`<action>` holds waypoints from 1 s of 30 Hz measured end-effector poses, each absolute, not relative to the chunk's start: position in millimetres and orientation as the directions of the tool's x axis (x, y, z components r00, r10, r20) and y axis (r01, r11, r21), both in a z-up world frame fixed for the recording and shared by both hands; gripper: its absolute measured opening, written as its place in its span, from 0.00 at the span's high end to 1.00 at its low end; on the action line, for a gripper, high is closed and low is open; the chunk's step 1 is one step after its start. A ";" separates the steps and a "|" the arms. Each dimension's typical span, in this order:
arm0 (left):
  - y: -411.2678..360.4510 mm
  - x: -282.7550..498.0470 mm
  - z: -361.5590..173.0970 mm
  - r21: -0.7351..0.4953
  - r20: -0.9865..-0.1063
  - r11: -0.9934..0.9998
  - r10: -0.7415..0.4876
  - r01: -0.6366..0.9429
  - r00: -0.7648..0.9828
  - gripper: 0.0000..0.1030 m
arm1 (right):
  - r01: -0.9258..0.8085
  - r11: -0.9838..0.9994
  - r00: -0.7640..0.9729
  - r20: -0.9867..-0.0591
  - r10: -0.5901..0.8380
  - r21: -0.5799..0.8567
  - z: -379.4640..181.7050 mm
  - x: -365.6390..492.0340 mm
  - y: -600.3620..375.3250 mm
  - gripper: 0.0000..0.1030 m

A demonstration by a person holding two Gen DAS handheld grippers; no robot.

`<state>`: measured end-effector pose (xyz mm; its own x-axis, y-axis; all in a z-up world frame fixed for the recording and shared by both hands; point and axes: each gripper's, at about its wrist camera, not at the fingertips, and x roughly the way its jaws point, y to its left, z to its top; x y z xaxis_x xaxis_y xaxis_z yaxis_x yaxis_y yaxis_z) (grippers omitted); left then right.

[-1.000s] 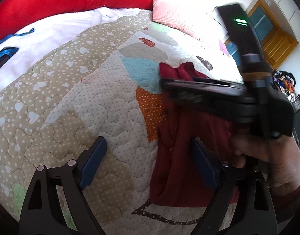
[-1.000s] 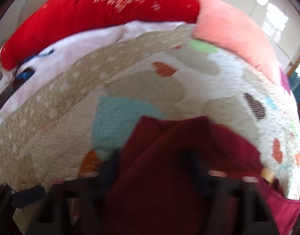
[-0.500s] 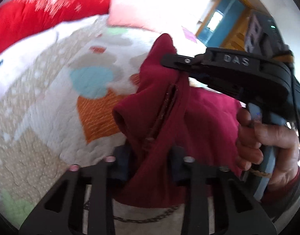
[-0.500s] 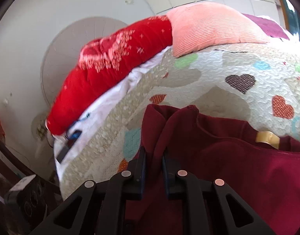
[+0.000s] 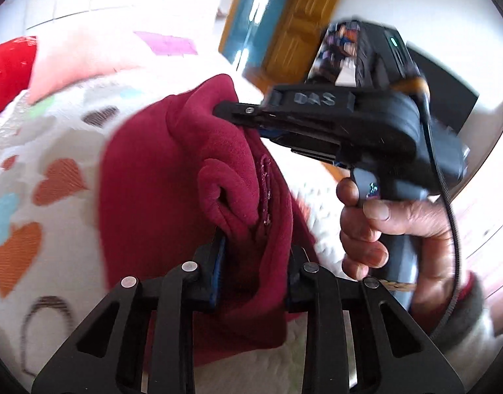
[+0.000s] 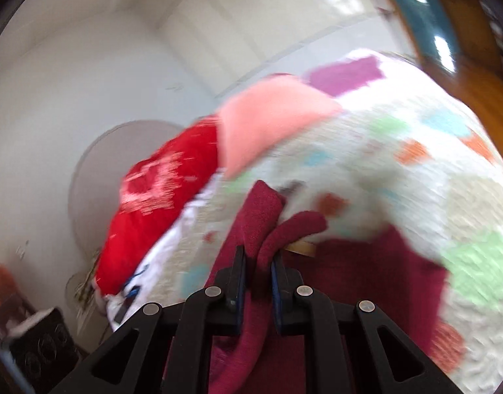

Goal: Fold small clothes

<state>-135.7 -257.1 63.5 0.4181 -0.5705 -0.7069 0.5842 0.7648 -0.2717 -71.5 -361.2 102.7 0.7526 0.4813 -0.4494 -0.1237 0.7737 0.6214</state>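
Note:
A small dark red garment [image 5: 159,184] is held up off the heart-patterned quilt [image 5: 38,151]. My left gripper [image 5: 254,246] is shut on a bunched edge of it at the bottom of the left wrist view. My right gripper [image 6: 257,266] is shut on another fold of the same garment [image 6: 376,262]; in the left wrist view its black body [image 5: 343,128] and the hand holding it sit at the right, its tip pinching the cloth's upper edge. A tan label [image 6: 300,248] shows on the garment beside the right fingers.
A red pillow [image 6: 159,203] and a pink pillow [image 6: 268,118] lie at the head of the bed. A purple cloth [image 6: 346,72] lies beyond them. A wooden door [image 5: 300,23] stands behind the bed. A round fan [image 6: 87,177] stands by the white wall.
Both grippers closed on the red garment and lifted it off the quilt. Both cameras have swung up and right, now blurred by motion.

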 end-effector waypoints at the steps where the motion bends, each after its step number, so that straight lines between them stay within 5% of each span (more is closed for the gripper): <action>1: -269.0 -134.5 51.5 -0.248 -0.743 0.783 -0.531 0.570 0.406 0.71 | -0.076 0.770 0.746 -0.477 0.465 0.633 87.8 -70.1 -371.4 0.87; 5: -277.7 -146.9 52.2 -0.158 -0.773 0.764 -0.490 0.626 0.402 0.61 | 0.125 0.757 0.701 -0.597 0.390 0.641 35.0 -71.6 -392.6 0.77; 7: -266.3 -150.0 63.6 -0.214 -0.760 0.730 -0.542 0.649 0.359 0.51 | 0.082 0.741 0.731 -0.546 0.410 0.666 38.5 -81.7 -396.9 0.71; 9: -245.8 -150.9 75.7 -0.263 -0.728 0.715 -0.588 0.648 0.353 0.43 | 0.055 0.729 0.755 -0.506 0.418 0.683 47.1 -91.7 -398.2 0.38; 14: -213.1 -151.7 81.9 -0.231 -0.688 0.769 -0.563 0.596 0.458 0.39 | 0.025 0.674 0.754 -0.457 0.472 0.738 51.3 -100.1 -402.0 0.29; 23: -207.1 -140.6 38.7 -0.195 -0.749 0.812 -0.486 0.551 0.450 0.39 | 0.067 0.815 0.694 -0.613 0.377 0.576 36.9 -76.9 -366.7 0.29; 25: -211.4 -149.5 40.9 -0.166 -0.755 0.811 -0.470 0.561 0.457 0.39 | 0.043 0.843 0.693 -0.624 0.361 0.536 36.0 -72.5 -358.3 0.51; 26: -211.5 -150.2 42.5 -0.164 -0.757 0.809 -0.470 0.564 0.454 0.39 | 0.036 0.844 0.687 -0.627 0.368 0.535 34.0 -71.0 -357.5 0.73; 30: -210.2 -149.2 53.0 -0.239 -0.736 0.775 -0.537 0.585 0.411 0.39 | -0.024 0.873 0.722 -0.596 0.352 0.487 54.7 -86.3 -361.3 0.86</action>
